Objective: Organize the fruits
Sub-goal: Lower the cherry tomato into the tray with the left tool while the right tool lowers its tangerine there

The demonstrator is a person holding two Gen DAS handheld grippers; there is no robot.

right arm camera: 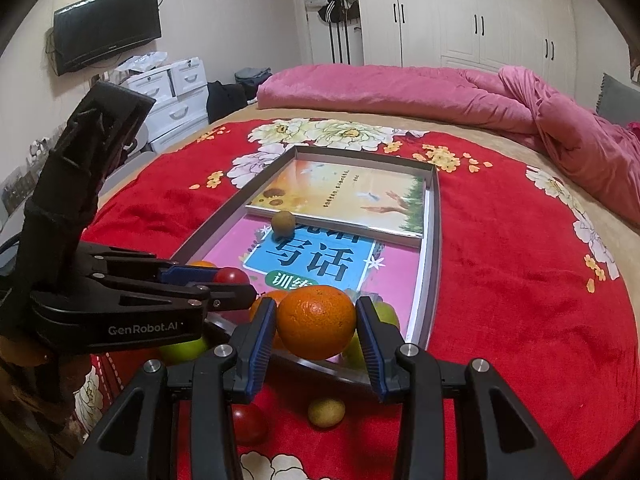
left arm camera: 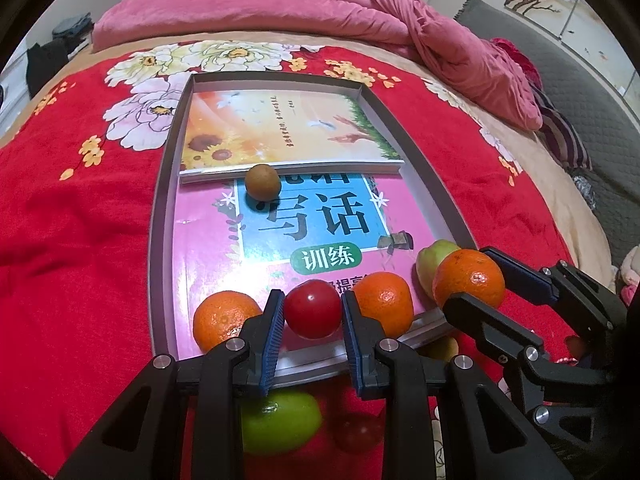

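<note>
Placing step. Left tool (left arm camera: 313, 316) pinches small round red fruit (left arm camera: 313, 314); right tool (right arm camera: 316, 326) pinches round orange (right arm camera: 316, 322), bottom centre. Next: lower both into shallow grey tray (right arm camera: 434, 240), let go.

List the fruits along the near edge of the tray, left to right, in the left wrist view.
Orange → red fruit in the left gripper → second orange → green fruit → orange in the right gripper.
</note>
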